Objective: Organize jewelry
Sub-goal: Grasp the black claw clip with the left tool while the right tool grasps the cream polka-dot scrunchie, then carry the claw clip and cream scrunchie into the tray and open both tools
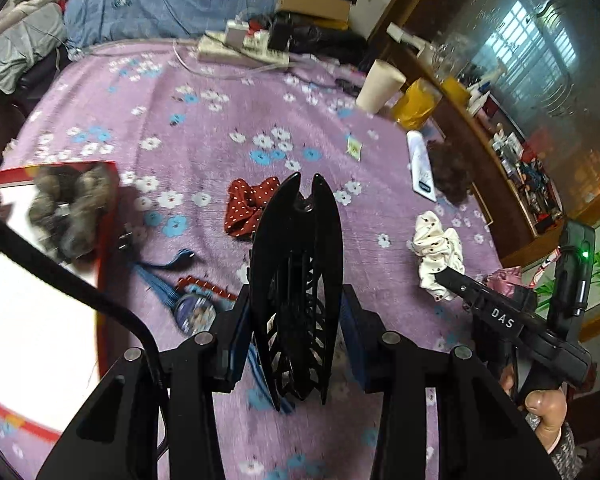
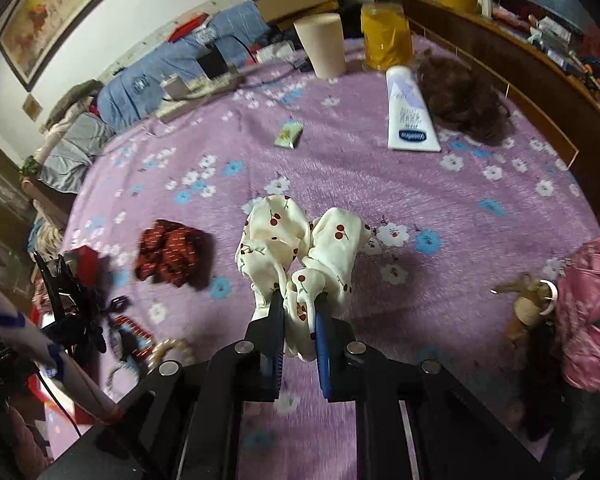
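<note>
My left gripper (image 1: 296, 320) is shut on a large black claw hair clip (image 1: 296, 264), held above the purple floral bedspread (image 1: 204, 120). My right gripper (image 2: 298, 316) is shut on a cream cherry-print scrunchie (image 2: 300, 244), also seen in the left wrist view (image 1: 436, 248). A red dotted scrunchie (image 1: 248, 204) lies ahead of the clip, and shows in the right wrist view (image 2: 168, 256). A red-rimmed white box (image 1: 32, 300) at the left holds a grey fluffy scrunchie (image 1: 70, 208). A blue strap with a round charm (image 1: 192, 308) lies by the box.
A beige cup (image 2: 322, 46), a yellow jar (image 2: 384, 36), a white lotion tube (image 2: 408, 108) and a brown hairpiece (image 2: 466, 100) lie at the far right of the bed. A pink bag (image 2: 588, 308) sits right. A power strip with cables (image 1: 244, 48) lies at the back. A beaded bracelet (image 2: 172, 350) lies near left.
</note>
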The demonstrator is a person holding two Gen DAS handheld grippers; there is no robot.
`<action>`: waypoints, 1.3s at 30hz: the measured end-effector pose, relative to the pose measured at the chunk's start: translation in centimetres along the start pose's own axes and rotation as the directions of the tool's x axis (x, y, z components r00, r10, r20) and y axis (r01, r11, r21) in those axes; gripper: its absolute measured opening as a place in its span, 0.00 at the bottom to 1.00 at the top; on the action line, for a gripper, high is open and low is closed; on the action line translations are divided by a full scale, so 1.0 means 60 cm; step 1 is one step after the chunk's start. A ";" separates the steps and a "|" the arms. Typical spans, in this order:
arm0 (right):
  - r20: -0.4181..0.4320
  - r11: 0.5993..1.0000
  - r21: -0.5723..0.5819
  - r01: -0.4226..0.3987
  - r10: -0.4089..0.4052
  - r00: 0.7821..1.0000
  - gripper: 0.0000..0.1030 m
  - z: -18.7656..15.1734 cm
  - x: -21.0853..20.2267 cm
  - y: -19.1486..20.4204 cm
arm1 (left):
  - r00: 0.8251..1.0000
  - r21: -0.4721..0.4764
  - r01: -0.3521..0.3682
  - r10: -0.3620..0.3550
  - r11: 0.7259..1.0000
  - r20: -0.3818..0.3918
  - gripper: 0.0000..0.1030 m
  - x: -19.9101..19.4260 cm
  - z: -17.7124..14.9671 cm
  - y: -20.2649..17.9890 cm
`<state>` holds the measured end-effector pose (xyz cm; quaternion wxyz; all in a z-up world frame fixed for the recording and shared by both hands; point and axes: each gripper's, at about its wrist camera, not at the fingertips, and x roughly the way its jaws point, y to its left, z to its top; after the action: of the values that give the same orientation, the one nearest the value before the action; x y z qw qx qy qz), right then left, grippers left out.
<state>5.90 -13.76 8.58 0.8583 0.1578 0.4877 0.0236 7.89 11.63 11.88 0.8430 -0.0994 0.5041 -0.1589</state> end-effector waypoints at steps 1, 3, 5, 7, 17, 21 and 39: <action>0.009 1.000 -0.007 -0.004 0.004 1.000 0.13 -0.002 -0.011 0.002 | 1.000 -0.002 -0.010 0.010 1.000 0.017 0.39 -0.016 -0.010 0.000; 0.032 1.000 -0.025 -0.018 0.019 0.999 0.14 -0.011 -0.039 0.008 | 0.999 -0.009 -0.030 0.031 0.999 0.040 0.39 -0.039 -0.025 0.001; 0.047 0.998 -0.045 -0.033 0.035 0.998 0.14 -0.022 -0.062 0.015 | 0.997 -0.025 -0.047 0.048 0.999 0.054 0.39 -0.063 -0.045 0.008; 0.055 0.997 -0.065 -0.047 0.051 0.997 0.14 -0.031 -0.079 0.022 | 0.995 -0.045 -0.071 0.074 0.996 0.065 0.39 -0.087 -0.068 0.020; 0.016 0.968 -0.198 -0.154 0.160 0.987 0.14 -0.101 -0.110 0.111 | 0.964 -0.143 -0.232 0.247 0.962 0.099 0.39 -0.189 -0.166 0.112; -0.003 0.950 -0.257 -0.178 0.183 0.983 0.14 -0.125 -0.120 0.160 | 0.956 -0.201 -0.260 0.281 0.944 0.087 0.39 -0.206 -0.176 0.177; -0.215 0.887 -0.301 -0.350 0.295 0.931 0.15 -0.166 0.040 0.499 | 0.926 -0.106 -0.377 0.375 0.920 -0.038 0.39 -0.163 -0.094 0.470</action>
<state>2.12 17.59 10.65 0.8136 0.0866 0.5120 0.2615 3.35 41.39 8.01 0.8467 -0.0464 0.5290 0.0331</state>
